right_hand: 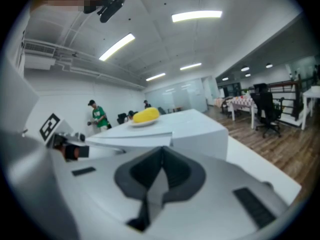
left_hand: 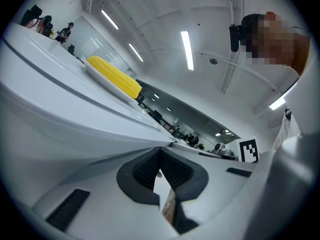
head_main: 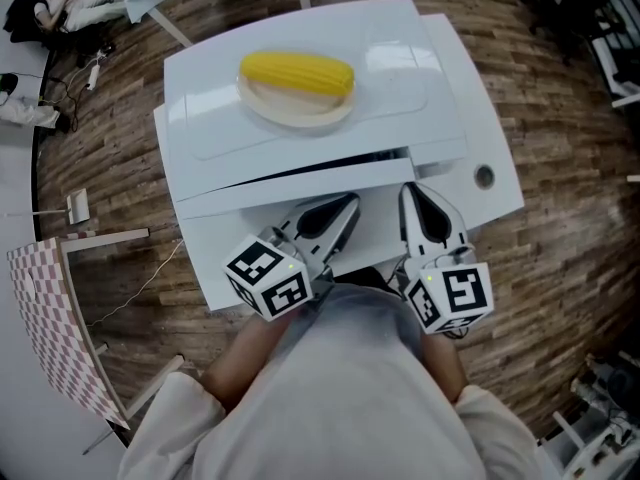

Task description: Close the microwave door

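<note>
The microwave door (head_main: 260, 233) is the front of a white microwave (head_main: 400, 78) right below the person, seen from above. A thin dark crack runs along the top edge of the door, so I think it is almost shut but not all the way. It may need one more push to click. The pictures do not show for sure whether it has clicked.

The left gripper (head_main: 340, 213) and the right gripper (head_main: 412, 200) are side by side at the front of the door, with their tips pointing at it. I cannot tell if the tips touch it. Each gripper has its two jaws pressed together at the tips, with nothing between them. So they look ready to push, not to grab.

The microwave is smooth, shiny and hard, like painted metal or plastic. It is shaped like a box with rounded corners. A small round knob (head_main: 484, 176) sits on its front at the right. On top is a flat, round, pale plate (head_main: 290, 113) with a yellow corn cob (head_main: 297, 73) on it. The corn is long and bumpy, with rounded ends. It could roll if the microwave got a hard bump, so a soft push seems best. The jaws have dark, ribbed pads inside. The floor (head_main: 110, 148) is brown wood with long planks
</note>
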